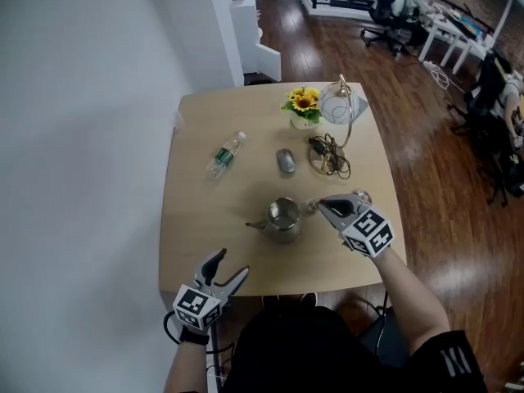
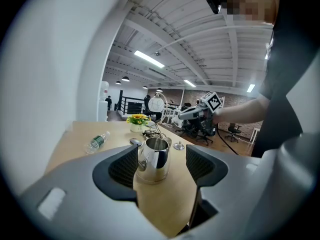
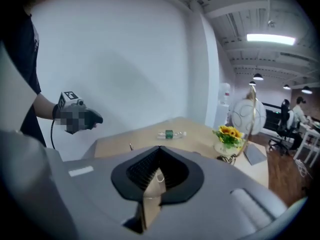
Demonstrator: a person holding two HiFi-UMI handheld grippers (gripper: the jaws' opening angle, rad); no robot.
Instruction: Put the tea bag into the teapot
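A shiny steel teapot stands open-topped near the middle of the wooden table; its lid lies to the right. My right gripper hovers just right of the pot, its tips close to the rim. In the right gripper view its jaws are shut on a tan tea bag, which hangs between the pads. My left gripper is open at the table's near-left edge and holds nothing. From the left gripper view the teapot stands further off, beyond the open jaws.
A water bottle lies at the left. A grey mouse, a coiled cable, a sunflower pot and a round lamp sit at the far side. A white wall runs along the left.
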